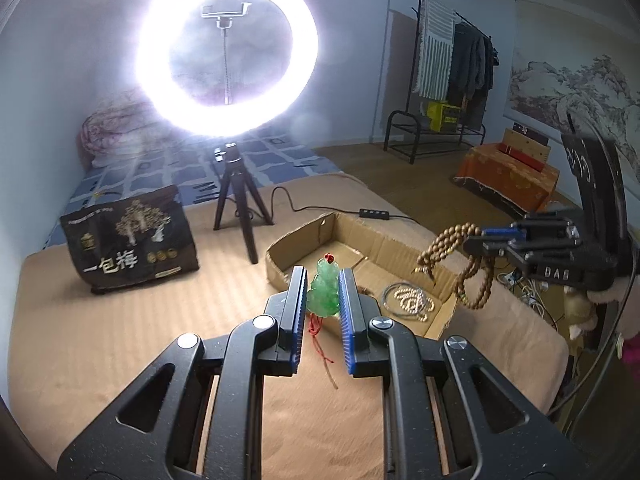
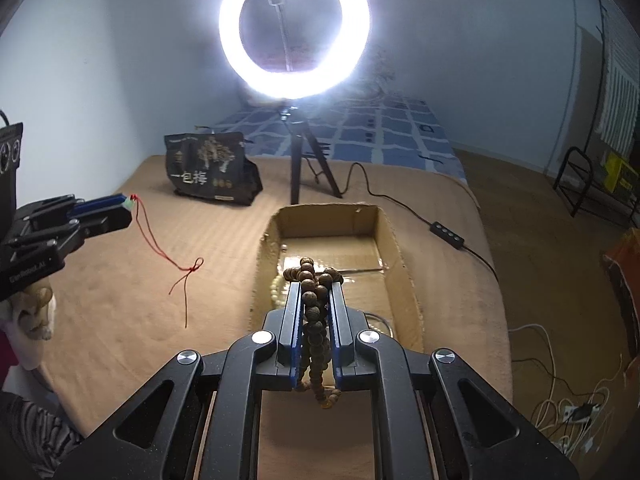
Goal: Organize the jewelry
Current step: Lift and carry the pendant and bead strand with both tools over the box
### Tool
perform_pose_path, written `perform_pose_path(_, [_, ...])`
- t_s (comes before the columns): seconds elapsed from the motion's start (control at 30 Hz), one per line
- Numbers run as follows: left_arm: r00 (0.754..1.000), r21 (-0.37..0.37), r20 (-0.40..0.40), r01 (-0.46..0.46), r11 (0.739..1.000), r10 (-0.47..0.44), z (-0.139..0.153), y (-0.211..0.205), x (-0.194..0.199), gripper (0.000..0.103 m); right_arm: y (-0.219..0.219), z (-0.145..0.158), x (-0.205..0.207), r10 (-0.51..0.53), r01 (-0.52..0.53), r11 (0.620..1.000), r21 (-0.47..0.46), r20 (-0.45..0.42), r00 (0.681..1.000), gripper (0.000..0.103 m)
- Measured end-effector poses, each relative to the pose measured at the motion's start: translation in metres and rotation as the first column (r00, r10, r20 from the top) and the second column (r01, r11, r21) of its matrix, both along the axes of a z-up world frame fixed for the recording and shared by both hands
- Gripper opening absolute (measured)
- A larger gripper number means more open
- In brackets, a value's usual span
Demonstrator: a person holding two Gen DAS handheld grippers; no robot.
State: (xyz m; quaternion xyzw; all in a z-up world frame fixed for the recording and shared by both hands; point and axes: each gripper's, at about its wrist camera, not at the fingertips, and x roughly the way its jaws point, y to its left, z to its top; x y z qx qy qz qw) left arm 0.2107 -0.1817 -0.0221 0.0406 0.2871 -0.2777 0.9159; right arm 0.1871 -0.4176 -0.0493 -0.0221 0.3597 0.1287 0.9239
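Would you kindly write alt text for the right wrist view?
The right hand-held gripper grips a brown bead strand above an open cardboard box on a tan bed. At left, the left hand-held gripper holds a green pendant trailing red cord.

A lit ring light (image 1: 227,46) stands on a small black tripod (image 1: 239,208) on a tan blanket (image 1: 120,320), with an empty phone clamp (image 1: 225,11) in its middle. Left of the tripod stands a black snack bag (image 1: 130,238) printed with pale trees. A black cable with an inline switch (image 1: 374,213) runs across the blanket. Behind lies a blue checked bedsheet (image 1: 256,156) and a bundled quilt (image 1: 114,128). By the far wall a clothes rack (image 1: 452,68) holds a striped cloth and dark garments. A landscape painting (image 1: 572,80) hangs on the right wall.
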Motion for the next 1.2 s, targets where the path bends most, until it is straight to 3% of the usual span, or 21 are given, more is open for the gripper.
perform_pose_path(0.5, [0.999, 0.004, 0.018, 0.027, 1.0, -0.027, 0.007, -0.056, 0.056, 0.014, -0.023, -0.018, 0.021, -0.025, 0.025, 0.999, 0.022, -0.014, 1.0, 0.01])
perform_pose_path(1.2, [0.995, 0.061, -0.087, -0.035, 0.998, 0.04, -0.062, -0.084, 0.133, 0.014, -0.03, -0.059, 0.056, -0.062, 0.065, 0.998, 0.028, -0.084, 0.995, 0.01])
